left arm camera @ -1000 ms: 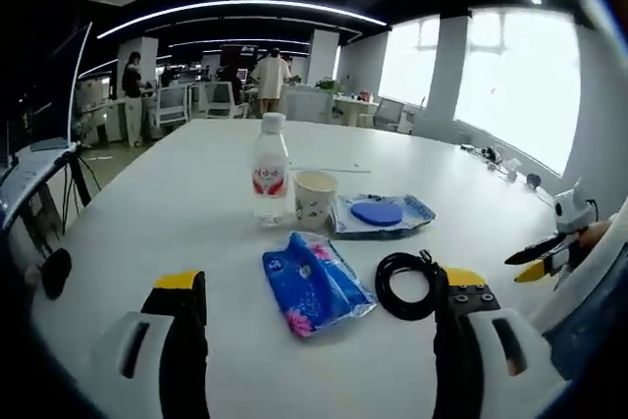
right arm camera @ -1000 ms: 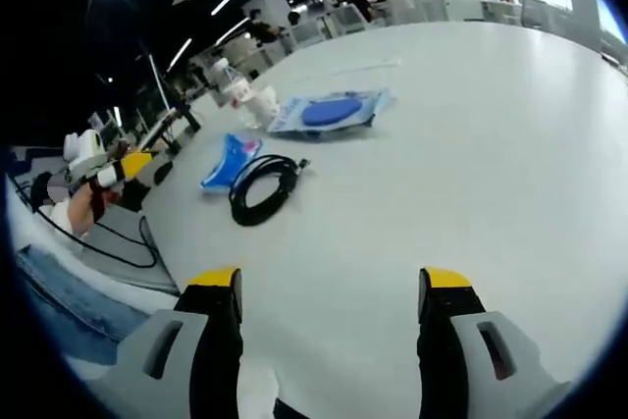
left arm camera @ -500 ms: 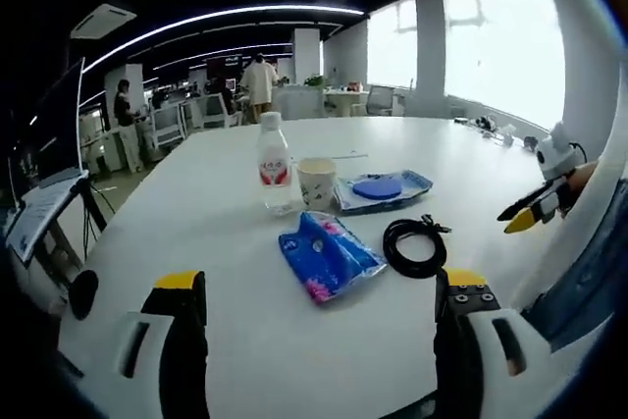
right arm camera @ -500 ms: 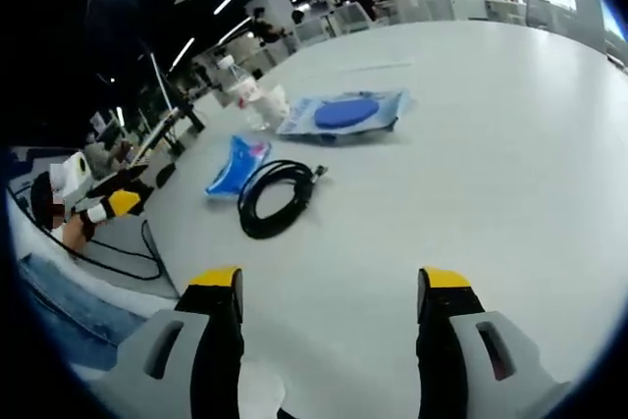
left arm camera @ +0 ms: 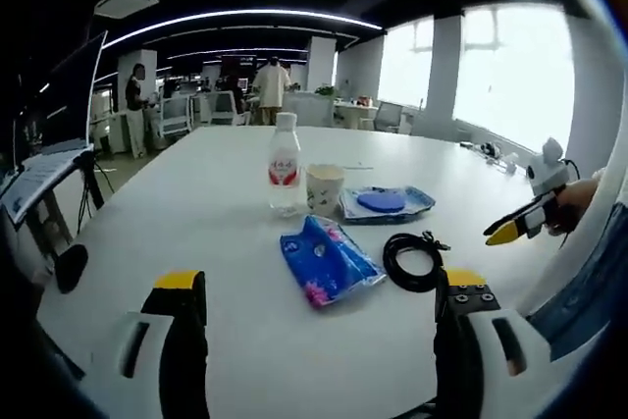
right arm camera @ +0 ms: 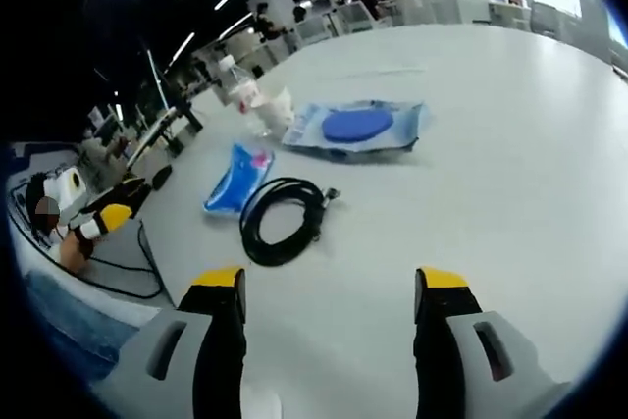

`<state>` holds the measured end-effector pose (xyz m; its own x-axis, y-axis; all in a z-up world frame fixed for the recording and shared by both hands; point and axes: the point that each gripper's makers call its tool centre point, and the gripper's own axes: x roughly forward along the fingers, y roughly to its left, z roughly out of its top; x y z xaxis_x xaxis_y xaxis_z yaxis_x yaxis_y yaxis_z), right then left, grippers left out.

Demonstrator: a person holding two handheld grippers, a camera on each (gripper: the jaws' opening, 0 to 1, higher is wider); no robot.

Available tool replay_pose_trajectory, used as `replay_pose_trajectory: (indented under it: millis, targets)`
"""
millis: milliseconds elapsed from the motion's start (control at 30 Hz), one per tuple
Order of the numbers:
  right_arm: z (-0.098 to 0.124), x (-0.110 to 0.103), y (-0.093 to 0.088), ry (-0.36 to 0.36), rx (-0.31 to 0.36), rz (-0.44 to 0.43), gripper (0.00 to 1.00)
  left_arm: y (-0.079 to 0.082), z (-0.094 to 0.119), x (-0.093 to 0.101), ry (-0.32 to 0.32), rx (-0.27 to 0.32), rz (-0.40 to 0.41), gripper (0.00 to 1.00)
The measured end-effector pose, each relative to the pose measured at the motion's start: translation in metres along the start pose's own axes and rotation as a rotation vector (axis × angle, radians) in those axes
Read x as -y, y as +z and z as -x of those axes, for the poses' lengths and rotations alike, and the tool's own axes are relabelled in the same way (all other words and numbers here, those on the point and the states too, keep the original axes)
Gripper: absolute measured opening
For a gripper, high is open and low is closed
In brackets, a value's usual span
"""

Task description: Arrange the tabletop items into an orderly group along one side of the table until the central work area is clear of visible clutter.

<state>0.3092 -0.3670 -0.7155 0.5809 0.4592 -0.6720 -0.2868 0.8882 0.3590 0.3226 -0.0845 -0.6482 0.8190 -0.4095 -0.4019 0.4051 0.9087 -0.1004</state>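
- Grippers: left gripper (left arm camera: 319,296) and right gripper (right arm camera: 329,291) both w/ jaws spread wide, nothing held, above white tabletop (right arm camera: 510,144).
- Water bottle (left arm camera: 285,164), paper cup (left arm camera: 325,189), blue disc in wrapper (left arm camera: 385,202) in a row mid-tabletop.
- Blue packet (left arm camera: 327,260) nearer, black cable coil (left arm camera: 412,262) just beside it.

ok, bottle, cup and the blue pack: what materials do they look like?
Bottle: clear plastic, see-through body, white cap, red label. Cup: probably paper, matte pale wall with a faint print. Blue pack: soft plastic film, glossy and crinkled.
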Motion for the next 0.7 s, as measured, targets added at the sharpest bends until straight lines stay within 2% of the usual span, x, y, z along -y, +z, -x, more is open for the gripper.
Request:
replay_pose_trajectory:
  millis: [233, 333, 433, 500, 600, 700]
  targets:
    - [-0.020, -0.015, 0.017, 0.024, -0.016, 0.055, 0.67, 0.000, -0.002, -0.006, 0.021, 0.001, 0.012, 1.00]
    - [-0.029, -0.016, 0.021, 0.028, -0.029, 0.070, 0.65, 0.003, 0.005, -0.007, 0.035, 0.019, 0.028, 1.00]
    - [-0.040, -0.015, 0.028, 0.022, -0.037, 0.085, 0.64, -0.001, 0.014, -0.005, 0.049, 0.014, 0.027, 1.00]
    - [-0.045, -0.016, 0.031, 0.020, -0.039, 0.092, 0.65, -0.007, 0.020, -0.003, 0.057, -0.010, 0.010, 1.00]
    - [-0.052, -0.015, 0.033, 0.011, -0.039, 0.092, 0.62, -0.008, 0.025, 0.001, 0.061, -0.007, -0.039, 1.00]
    - [-0.064, -0.011, 0.030, -0.008, -0.065, 0.089, 0.61, -0.011, 0.021, 0.006, 0.057, -0.018, -0.116, 1.00]
